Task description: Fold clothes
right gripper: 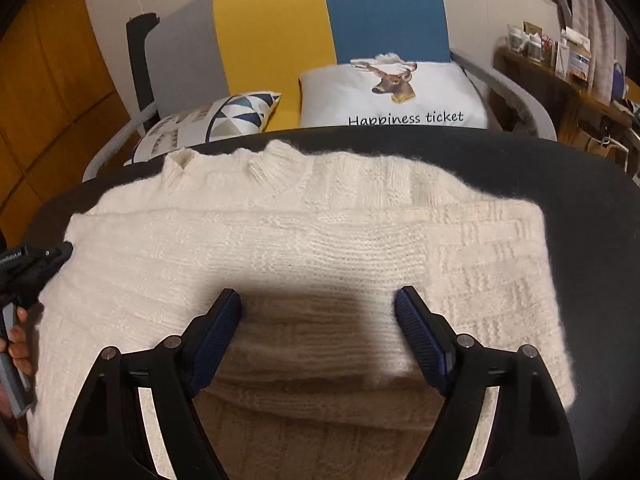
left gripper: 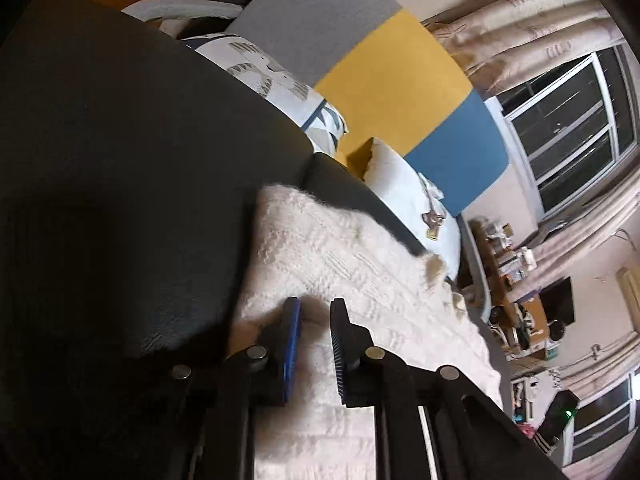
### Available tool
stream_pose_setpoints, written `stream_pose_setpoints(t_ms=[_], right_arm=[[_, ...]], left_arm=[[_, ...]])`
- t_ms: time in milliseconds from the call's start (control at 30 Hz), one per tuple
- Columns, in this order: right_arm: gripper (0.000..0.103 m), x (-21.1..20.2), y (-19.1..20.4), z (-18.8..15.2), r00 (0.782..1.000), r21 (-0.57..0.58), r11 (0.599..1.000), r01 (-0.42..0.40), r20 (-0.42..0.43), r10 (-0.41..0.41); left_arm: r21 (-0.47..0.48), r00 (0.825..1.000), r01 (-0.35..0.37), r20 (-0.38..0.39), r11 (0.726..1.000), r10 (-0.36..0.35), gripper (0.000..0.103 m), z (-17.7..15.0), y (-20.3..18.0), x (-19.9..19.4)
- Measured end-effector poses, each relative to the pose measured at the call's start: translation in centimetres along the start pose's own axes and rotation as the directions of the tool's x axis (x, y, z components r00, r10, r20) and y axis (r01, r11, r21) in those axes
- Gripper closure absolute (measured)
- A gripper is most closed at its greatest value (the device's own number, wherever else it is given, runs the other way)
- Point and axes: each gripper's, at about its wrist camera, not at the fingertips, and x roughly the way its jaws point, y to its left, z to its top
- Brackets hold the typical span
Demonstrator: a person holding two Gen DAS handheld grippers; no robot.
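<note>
Sweater (right gripper: 304, 248) lies folded flat on black table (right gripper: 592, 184), collar toward sofa (right gripper: 272, 36). Right gripper (right gripper: 318, 312) hovers over sweater's near edge, jaws spread wide, nothing between pads. Left gripper (left gripper: 314, 320) at sweater's left edge, jaws narrowly parted over knit; whether pads pinch it, cannot tell. Beyond sweater: deer cushion (right gripper: 392, 96) and triangle cushion (right gripper: 224, 120) on sofa. Hand (right gripper: 18, 344) at left of sweater.
</note>
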Motion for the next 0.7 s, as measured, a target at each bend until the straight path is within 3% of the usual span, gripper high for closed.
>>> stream_pose_setpoints(t_ms=[33, 133, 200, 267, 333, 400, 533, 633, 700], right_arm=[[0.020, -0.1, 0.1, 0.0, 1.000, -0.010, 1.000, 0.003, 0.002, -0.003], [0.019, -0.7, 0.8, 1.3, 1.000, -0.035, 0.999, -0.018, 0.006, 0.018], [0.019, -1.1, 1.3, 2.1, 0.999, -0.054, 0.998, -0.035, 0.037, 0.037], [0.018, -0.5, 1.7, 2.8, 0.999, -0.079, 0.996, -0.030, 0.036, 0.033], [0.018, 0.9, 2.0, 3.3, 1.000, -0.107, 0.994, -0.004, 0.008, 0.005], [0.014, 2.9, 1.8, 2.9, 0.996, -0.126, 0.990, 0.065, -0.059, -0.073], [0.014, 2.7, 1.2, 2.5, 0.999, -0.116, 0.992, 0.040, -0.025, -0.043], [0.013, 1.0, 0.2, 2.7, 0.998, -0.083, 0.997, -0.006, -0.056, 0.002], [0.013, -2.1, -0.8, 1.9, 0.999, -0.047, 0.997, -0.054, -0.007, 0.054]], left_arm=[[0.004, 1.000, 0.018, 0.005, 1.000, -0.018, 0.075, 0.4, -0.5, -0.3], [0.068, 0.998, 0.034, 0.044, 0.997, -0.037, 0.074, 1.9, -2.5, -1.0], [0.124, 0.998, -0.032, 0.064, 0.992, 0.025, 0.073, 3.2, -3.6, -0.1], [0.140, 0.995, -0.100, 0.039, 0.985, 0.096, 0.073, 3.7, -3.3, 1.4], [0.151, 0.985, -0.168, -0.007, 0.974, 0.171, 0.080, 3.8, -2.3, 3.5], [0.196, 0.986, -0.168, 0.013, 0.966, 0.169, 0.079, 3.5, -2.4, 3.5], [0.225, 0.970, -0.239, 0.005, 0.945, 0.244, 0.076, 3.4, -4.0, 3.6], [0.295, 0.978, -0.204, 0.027, 0.934, 0.205, 0.073, 2.3, -7.2, 1.8], [0.401, 0.987, -0.159, 0.031, 0.902, 0.160, 0.072, -0.2, -9.3, 1.0]])
